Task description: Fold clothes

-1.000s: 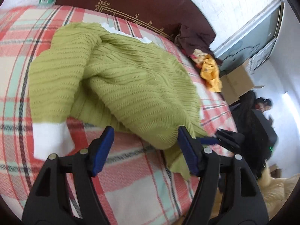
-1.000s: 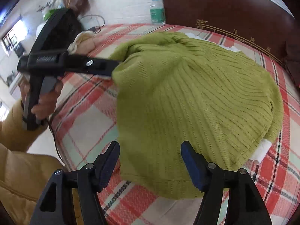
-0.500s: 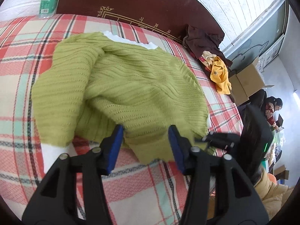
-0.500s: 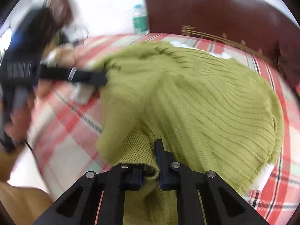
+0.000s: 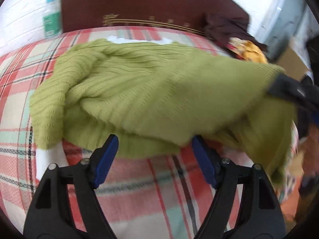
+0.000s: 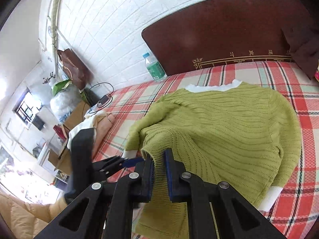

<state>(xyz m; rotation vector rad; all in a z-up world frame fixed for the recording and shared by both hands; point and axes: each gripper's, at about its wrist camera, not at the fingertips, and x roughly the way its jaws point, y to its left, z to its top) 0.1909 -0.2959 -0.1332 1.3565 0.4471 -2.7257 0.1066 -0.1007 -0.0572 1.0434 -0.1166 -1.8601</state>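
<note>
1. A green sweater (image 6: 225, 127) is spread on a plaid bedspread (image 6: 305, 107), its white collar (image 6: 215, 87) turned toward a dark headboard (image 6: 229, 37).
2. The right gripper (image 6: 159, 171) is closed on the ribbed hem of the sweater; the knit is pinched between the two blue pads (image 6: 169, 173), and the hem is raised off the bedspread there.
3. In the left wrist view the right gripper (image 5: 283, 89) is seen at the right edge, with the sweater (image 5: 151, 91) stretched up toward it; that part of the view is blurred.
4. The left gripper (image 5: 153, 157) is held wide open, its blue pads (image 5: 105, 159) standing apart just in front of the near edge of the sweater, with nothing gripped between them.
5. In the right wrist view the left gripper (image 6: 127, 161) is seen low at the left, beside a white cuff (image 6: 130, 153) of the folded-in sleeve.
6. A second white cuff (image 6: 269, 197) is seen at the lower right edge of the sweater, lying on the bedspread.
7. A water bottle (image 6: 153, 65) with a green label is stood at the corner of the bed, next to the headboard and against a white brick wall (image 6: 103, 22).
8. Dark brown and yellow clothes (image 5: 239, 37) are piled at the far right corner of the bed.
9. A brown bag (image 6: 73, 67) is seen by the wall, and a black cable (image 6: 101, 99) lies near the bed's left edge.
</note>
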